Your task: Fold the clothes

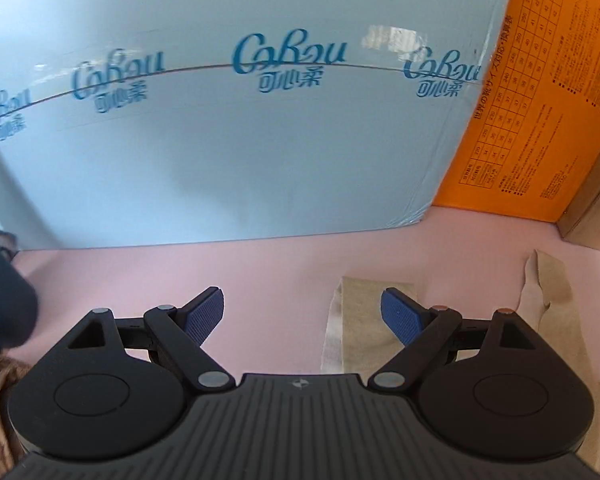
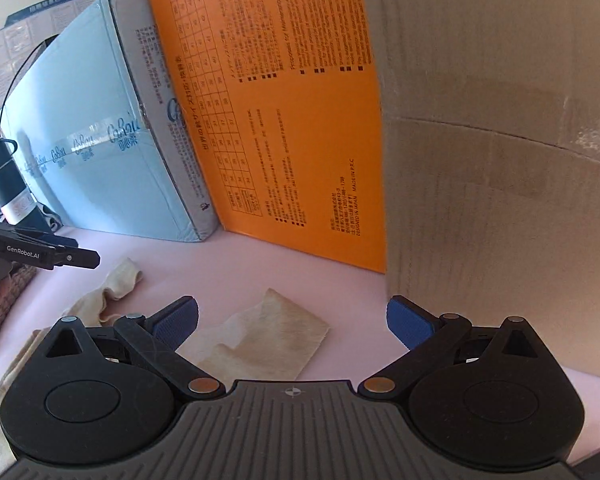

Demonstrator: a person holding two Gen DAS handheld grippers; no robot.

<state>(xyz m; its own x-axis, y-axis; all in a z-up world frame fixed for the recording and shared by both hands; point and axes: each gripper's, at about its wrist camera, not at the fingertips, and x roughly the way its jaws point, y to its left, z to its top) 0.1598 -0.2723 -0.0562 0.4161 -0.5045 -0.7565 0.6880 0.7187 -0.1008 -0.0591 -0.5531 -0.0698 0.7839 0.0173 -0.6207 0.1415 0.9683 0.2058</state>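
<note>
- My left tongs (image 1: 302, 312) are spread wide, nothing between the blue pads, hovering over the pink worktop (image 1: 260, 264).
- Right tongs (image 2: 292, 322) are wide apart as well and carrying nothing; a corner of the beige garment (image 2: 260, 336) sits just ahead of them, between the fingers in view but not gripped.
- The garment is all on the worktop: in the left view one flat strip runs under the right-hand finger, and a second, crumpled strip lies further right, near the edge of frame.
- From the right view I see a flat flap with a rumple along one side and a bunched piece off to the left, below where the left tongs poke in.
- Judging by that, the cloth is spread but rumpled; I see no neat fold yet, so most of the folding looks to be ahead of me.
- Behind it all stand a pale blue box (image 1: 220, 120), an orange box (image 2: 284, 120) and a brown cardboard box (image 2: 500, 160), close along the back of the worktop.
- A dark flask (image 2: 4, 184) is off at the far left.
</note>
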